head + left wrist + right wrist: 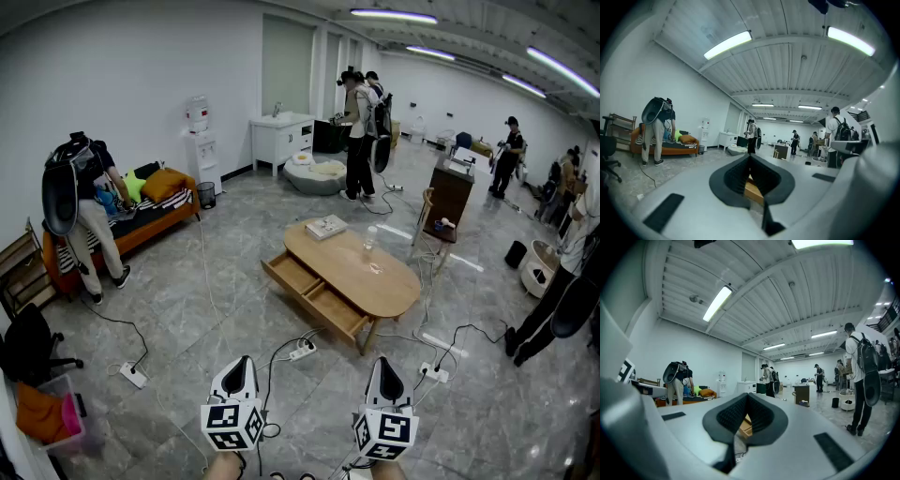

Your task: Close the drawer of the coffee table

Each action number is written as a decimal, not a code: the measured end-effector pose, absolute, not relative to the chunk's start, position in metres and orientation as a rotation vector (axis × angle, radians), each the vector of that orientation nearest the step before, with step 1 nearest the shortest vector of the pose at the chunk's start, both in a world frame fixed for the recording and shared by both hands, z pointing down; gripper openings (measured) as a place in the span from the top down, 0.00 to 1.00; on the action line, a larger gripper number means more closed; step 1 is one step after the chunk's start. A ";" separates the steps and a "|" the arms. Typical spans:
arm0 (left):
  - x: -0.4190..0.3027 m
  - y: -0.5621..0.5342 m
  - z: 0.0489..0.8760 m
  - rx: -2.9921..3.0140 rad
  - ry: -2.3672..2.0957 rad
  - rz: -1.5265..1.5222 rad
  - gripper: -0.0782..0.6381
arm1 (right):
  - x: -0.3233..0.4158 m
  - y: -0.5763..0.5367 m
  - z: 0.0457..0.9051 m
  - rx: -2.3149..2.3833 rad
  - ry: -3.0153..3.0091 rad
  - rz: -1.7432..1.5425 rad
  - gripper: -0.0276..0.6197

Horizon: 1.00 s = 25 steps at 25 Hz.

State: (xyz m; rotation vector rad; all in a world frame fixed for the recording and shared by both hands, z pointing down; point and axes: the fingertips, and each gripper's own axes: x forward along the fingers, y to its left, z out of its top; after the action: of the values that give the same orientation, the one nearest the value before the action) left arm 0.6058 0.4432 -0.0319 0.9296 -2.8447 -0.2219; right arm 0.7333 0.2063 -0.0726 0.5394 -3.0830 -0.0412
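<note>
- The left tool (240,364) and the right tool (385,364) are held side by side at the bottom of the head view, level and aimed at the drawer (314,291). This looks like an approach stance, before any contact.
- Both tools are clenched with nothing between their jaws. In each gripper view the dark pads meet at the tip, and only a slice of pale wood shows beyond them. Shut tips probably suit the job, since a push on the drawer front needs no grip.
- The drawer stands pulled well out of the near long side of the oval wooden surface (394,291), its open tray empty as far as I can tell.
- A book (325,226) and a clear bottle (369,241) rest on top, back from the near edge and clear of a push from this side.
- Bare floor lies between the tools and the drawer front, giving open room to step in. A white power strip (302,351) and its trailing cables lie just before the drawer's near corner, a likely snag underfoot.
- The other people stand well apart from the drawer.
- The drawer front is long, so an even push near its middle, or one tool toward each end, seems least likely to skew it.
</note>
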 end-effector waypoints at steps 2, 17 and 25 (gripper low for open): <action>0.604 0.444 -0.035 0.930 -2.847 -0.223 0.91 | 0.731 0.207 -0.075 0.538 -3.085 -0.042 0.96; 0.598 0.445 -0.038 0.905 -2.860 -0.247 0.90 | 0.728 0.209 -0.075 0.509 -3.146 0.094 0.96; 0.585 0.449 -0.039 0.909 -2.860 -0.268 0.66 | 0.723 0.207 -0.076 0.521 -3.147 0.101 0.78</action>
State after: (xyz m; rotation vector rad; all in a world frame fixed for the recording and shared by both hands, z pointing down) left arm 0.5851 0.4488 -0.0386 0.9094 -2.8601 -0.2684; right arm 0.7232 0.2068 -0.0762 0.5213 -3.1472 0.1007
